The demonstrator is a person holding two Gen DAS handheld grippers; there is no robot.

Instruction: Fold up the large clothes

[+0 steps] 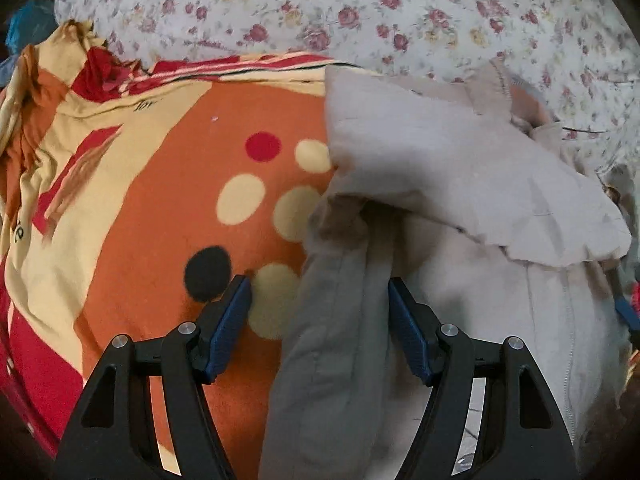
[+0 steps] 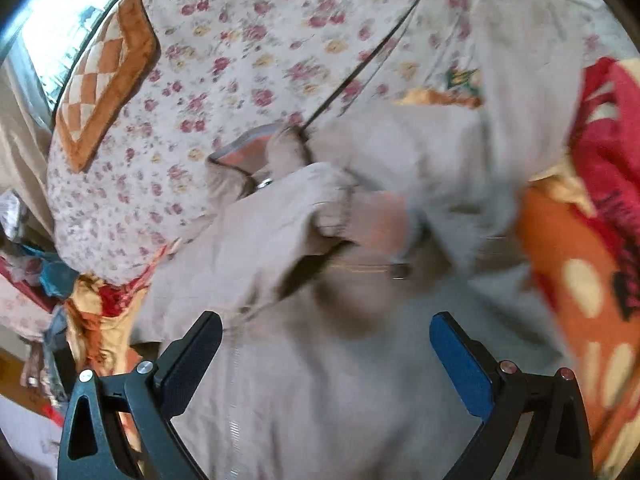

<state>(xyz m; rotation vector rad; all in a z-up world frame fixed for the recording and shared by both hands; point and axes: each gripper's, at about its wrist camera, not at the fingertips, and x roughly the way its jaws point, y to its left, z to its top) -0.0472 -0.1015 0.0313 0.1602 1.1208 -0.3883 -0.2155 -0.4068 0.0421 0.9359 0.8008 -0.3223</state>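
Note:
A large beige zip jacket (image 1: 460, 168) lies crumpled on an orange dotted blanket (image 1: 168, 208). Its sleeve (image 1: 332, 320) runs down between the jaws of my left gripper (image 1: 320, 292), which stand wide apart and do not pinch it. In the right wrist view the same jacket (image 2: 360, 340) fills the middle, with a folded sleeve cuff (image 2: 320, 200) and the zip (image 2: 232, 400). My right gripper (image 2: 326, 332) is open just above the jacket body, holding nothing.
A white floral quilt (image 1: 360, 12) lies behind the jacket and also shows in the right wrist view (image 2: 240, 60). A checked orange cushion (image 2: 104, 68) sits at the far left. The blanket (image 2: 580, 280) extends to the right. Mixed cloth (image 2: 48, 280) is piled at the left edge.

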